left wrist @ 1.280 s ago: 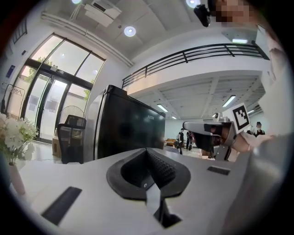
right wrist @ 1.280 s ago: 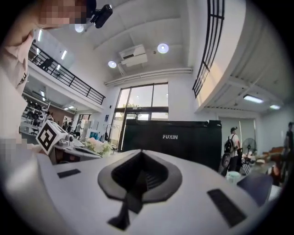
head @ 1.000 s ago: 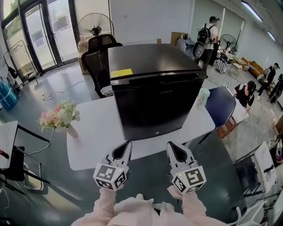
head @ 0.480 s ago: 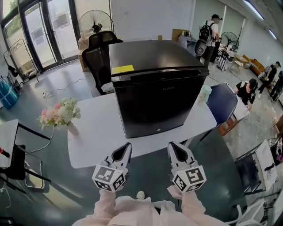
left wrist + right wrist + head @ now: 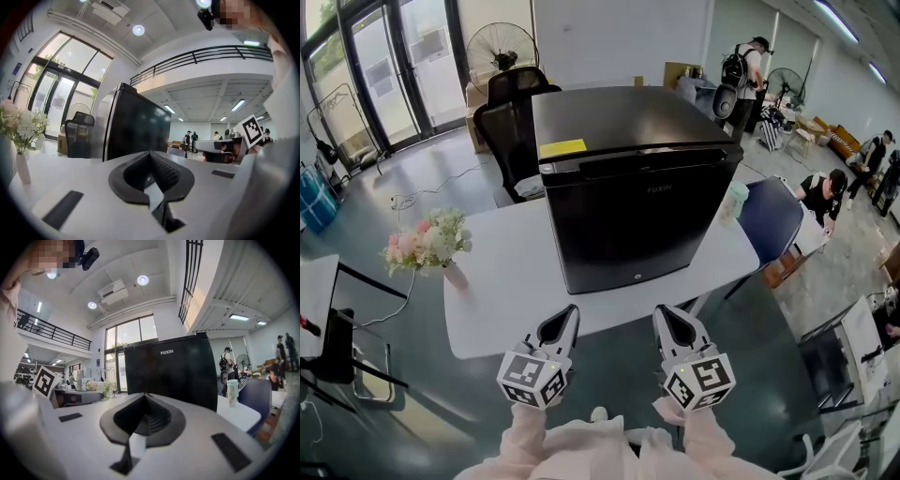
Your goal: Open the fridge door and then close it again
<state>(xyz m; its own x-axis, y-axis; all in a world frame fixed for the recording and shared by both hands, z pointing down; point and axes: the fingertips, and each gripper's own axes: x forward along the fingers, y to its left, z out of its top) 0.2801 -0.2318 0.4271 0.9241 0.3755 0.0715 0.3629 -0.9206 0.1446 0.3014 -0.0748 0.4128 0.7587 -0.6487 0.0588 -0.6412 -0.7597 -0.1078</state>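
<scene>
Black and boxy, the fridge (image 5: 637,187) stands on the far half of a white worktop (image 5: 502,281). Its door (image 5: 642,230) faces near and lies closed, flush against the cabinet. A yellow sticker (image 5: 562,148) sits on the fridge top at its near left corner.

Left of the fridge, close to the worktop's left edge, a bunch of pale flowers (image 5: 428,242) stands in a small vase. Just right of the fridge a pale cup (image 5: 732,202) stands on the worktop, and a blue chair (image 5: 769,225) is drawn up at that right edge. A black office chair (image 5: 511,117) stands behind the fridge on the far left, with a floor fan (image 5: 502,49) further back near the glass doors. Several people stand or crouch at the far right of the room.

The left hand-held gripper (image 5: 566,317) and the right hand-held gripper (image 5: 667,317) hover side by side at the near edge of the worktop. Both point level towards the fridge and are well apart from its door. In the left gripper view the two ribbed pads meet, so its jaws are together with nothing between them. The right gripper view shows the same: jaws together and empty, with the fridge front straight ahead. Neither hand-held gripper touches the fridge.
</scene>
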